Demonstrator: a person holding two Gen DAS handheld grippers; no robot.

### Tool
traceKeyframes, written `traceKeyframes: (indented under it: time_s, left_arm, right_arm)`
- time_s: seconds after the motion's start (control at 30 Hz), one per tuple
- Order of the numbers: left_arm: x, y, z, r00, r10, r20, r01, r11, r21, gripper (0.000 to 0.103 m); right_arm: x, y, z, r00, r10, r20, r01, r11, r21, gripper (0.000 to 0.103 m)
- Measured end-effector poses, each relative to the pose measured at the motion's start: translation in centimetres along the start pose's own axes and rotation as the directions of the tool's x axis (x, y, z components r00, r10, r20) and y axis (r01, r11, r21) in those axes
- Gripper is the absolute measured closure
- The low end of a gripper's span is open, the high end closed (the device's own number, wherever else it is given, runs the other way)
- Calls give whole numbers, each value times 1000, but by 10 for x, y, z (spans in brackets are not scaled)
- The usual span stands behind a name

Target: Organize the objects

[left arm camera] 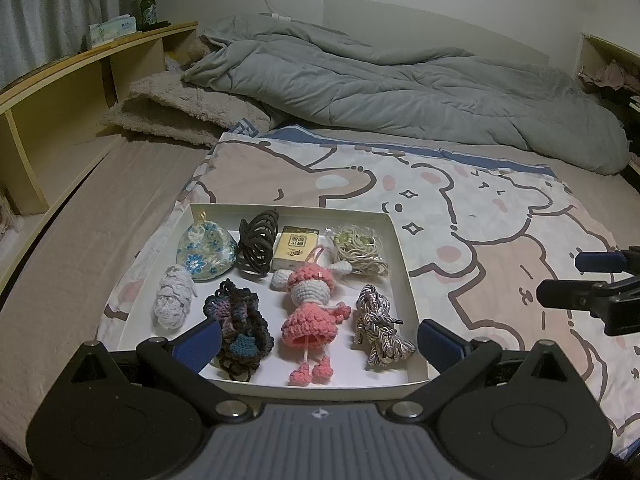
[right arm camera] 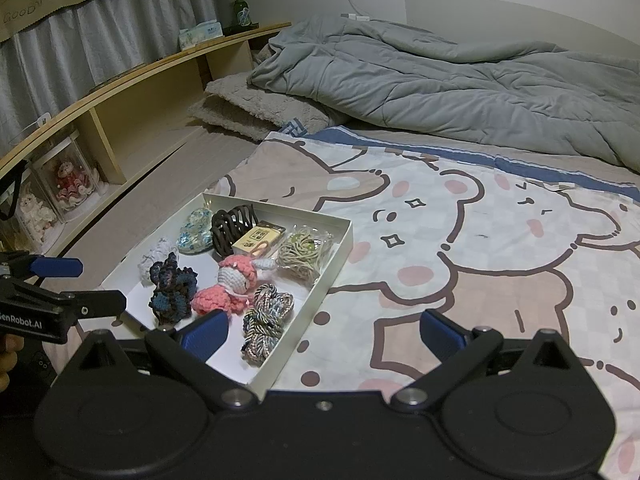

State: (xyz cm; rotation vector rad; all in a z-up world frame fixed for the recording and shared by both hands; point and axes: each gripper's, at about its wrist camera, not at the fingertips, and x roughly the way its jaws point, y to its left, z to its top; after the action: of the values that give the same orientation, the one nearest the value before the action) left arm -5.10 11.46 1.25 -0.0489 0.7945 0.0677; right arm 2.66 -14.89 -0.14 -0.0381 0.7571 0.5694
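Note:
A shallow white box [left arm camera: 402, 256] lies on a bear-print cloth [left arm camera: 460, 200] on the bed. It holds a pink crochet doll [left arm camera: 310, 312], a dark blue crochet piece [left arm camera: 238, 320], a twisted cord bundle [left arm camera: 378, 326], a white crochet piece [left arm camera: 173, 296], a floral pouch [left arm camera: 206, 250], a dark hair claw [left arm camera: 256, 246], a small yellow box [left arm camera: 294, 248] and a bagged string bundle [left arm camera: 360, 250]. My left gripper [left arm camera: 320, 344] is open and empty over the box's near edge. My right gripper [right arm camera: 324, 334] is open and empty, over the box's right wall [right arm camera: 320, 280].
A grey duvet [left arm camera: 400, 88] and a folded beige blanket [left arm camera: 176, 112] lie at the back of the bed. A wooden shelf [left arm camera: 60, 112] runs along the left, with a green bottle [left arm camera: 147, 8] and a tissue box [left arm camera: 110, 30] on top. The right gripper also shows in the left wrist view [left arm camera: 580, 278].

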Motion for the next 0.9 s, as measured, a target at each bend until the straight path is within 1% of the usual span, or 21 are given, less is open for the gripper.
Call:
traceKeyframes:
  time_s: [0.9]
  left_arm:
    - [2, -1, -2, 1000, -4, -3, 4, 1000, 5, 0]
  right_arm:
    - [0, 3, 0, 1000, 2, -4, -2, 1000, 1, 0]
